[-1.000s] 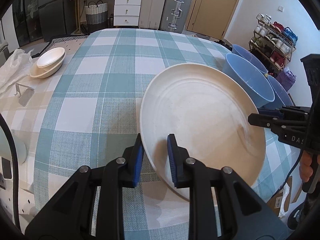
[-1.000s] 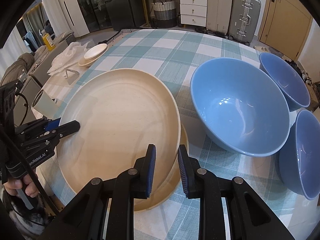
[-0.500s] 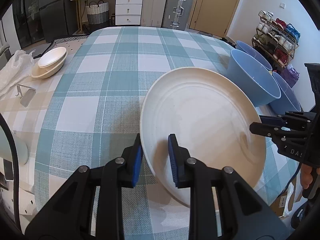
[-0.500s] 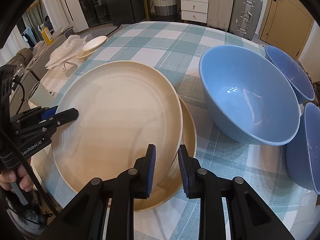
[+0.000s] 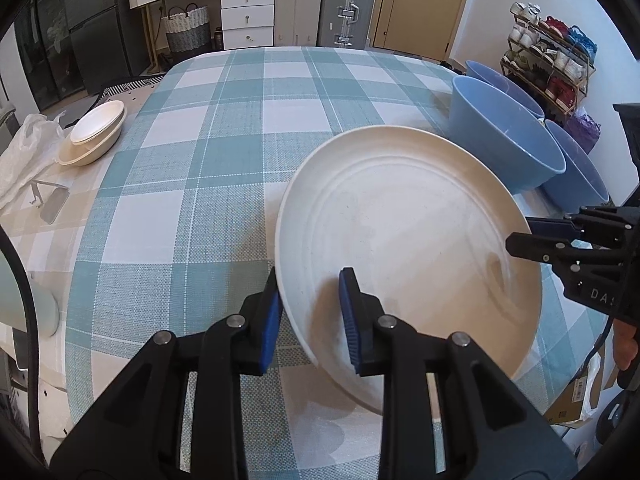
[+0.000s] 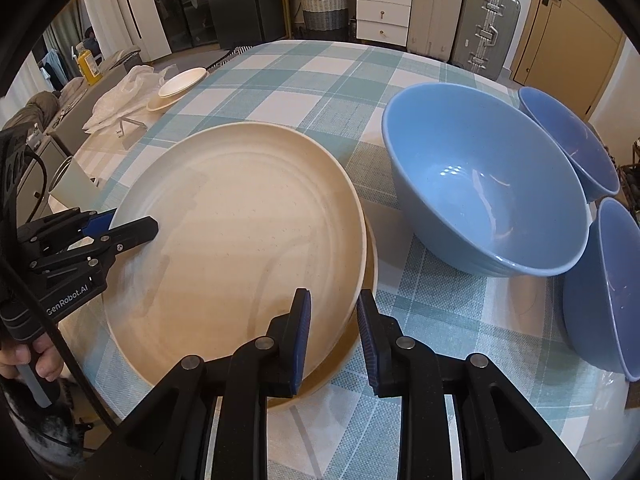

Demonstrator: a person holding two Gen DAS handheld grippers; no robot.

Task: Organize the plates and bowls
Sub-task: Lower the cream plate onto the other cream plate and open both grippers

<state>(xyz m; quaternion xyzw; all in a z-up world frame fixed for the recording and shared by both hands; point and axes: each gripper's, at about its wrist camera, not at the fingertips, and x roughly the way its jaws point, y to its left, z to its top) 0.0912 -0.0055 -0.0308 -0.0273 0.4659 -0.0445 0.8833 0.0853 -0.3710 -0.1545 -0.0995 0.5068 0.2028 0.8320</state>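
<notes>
A large cream plate lies on a second cream plate on the checked tablecloth; it also shows in the right wrist view. My left gripper straddles its near rim, jaws apart with a gap to the rim. My right gripper straddles the opposite rim of both plates, jaws apart, not pinching. Three blue bowls stand beside the plates: a big one and two more.
A small stack of cream dishes sits at the table's far left edge beside a white plastic bag and a metal stand. Drawers, suitcases and a shoe rack stand beyond the table.
The top plate has come down flatter onto the lower plate. Both grippers' jaws have opened slightly off its rim.
</notes>
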